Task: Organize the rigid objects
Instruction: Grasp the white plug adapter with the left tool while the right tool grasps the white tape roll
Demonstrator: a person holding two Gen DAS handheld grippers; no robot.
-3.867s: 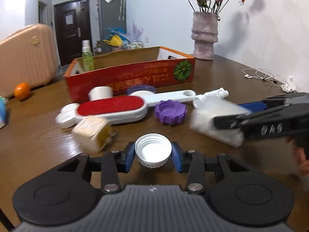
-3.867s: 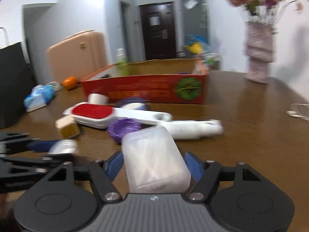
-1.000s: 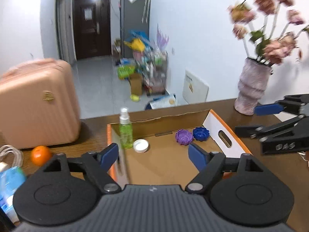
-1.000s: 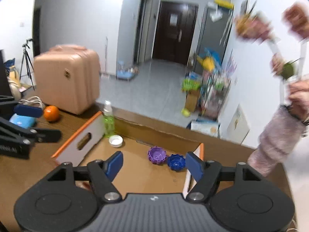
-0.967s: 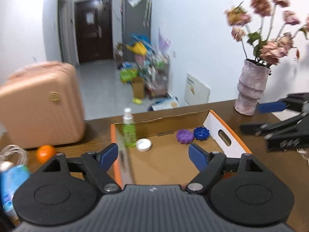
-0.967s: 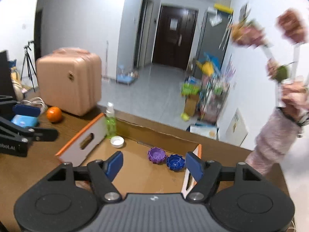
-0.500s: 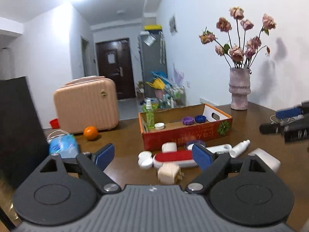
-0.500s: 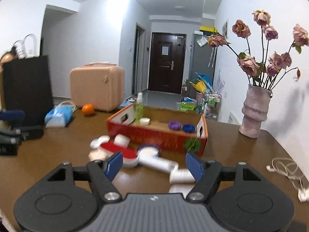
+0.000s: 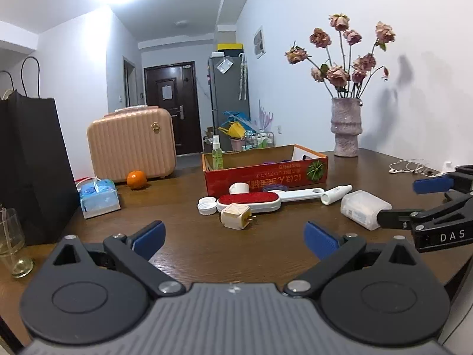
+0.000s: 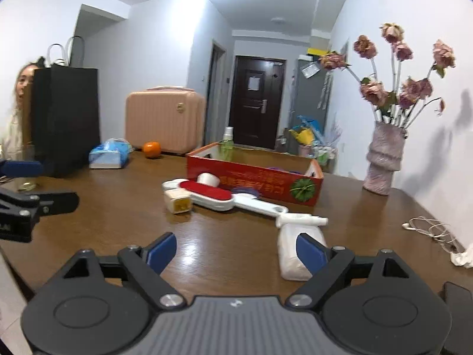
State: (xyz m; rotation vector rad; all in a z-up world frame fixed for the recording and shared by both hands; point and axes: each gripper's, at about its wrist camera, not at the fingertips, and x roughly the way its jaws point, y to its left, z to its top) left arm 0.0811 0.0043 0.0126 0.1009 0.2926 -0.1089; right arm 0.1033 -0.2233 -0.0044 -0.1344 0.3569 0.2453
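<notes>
Comparing with a second ago: both grippers, then over the red cardboard box (image 9: 266, 174), now sit back at the table's near edge. Left gripper (image 9: 235, 238): jaws opening, spread wide, nothing between them. Right gripper (image 10: 236, 251): jaws opening, empty; its right finger overlaps the translucent plastic case (image 10: 291, 248) lying on the table (image 9: 183, 236).

Box, toward the far edge, open-topped: green spray bottle (image 9: 216, 153) upright in its left corner; purple lids barely visible over the rim.

Loose before the box: red lint brush (image 9: 249, 201), white cap (image 9: 207, 206), cream plug adapter (image 9: 235, 220), white roll (image 9: 240, 188), small white bottle (image 9: 335, 194).
</notes>
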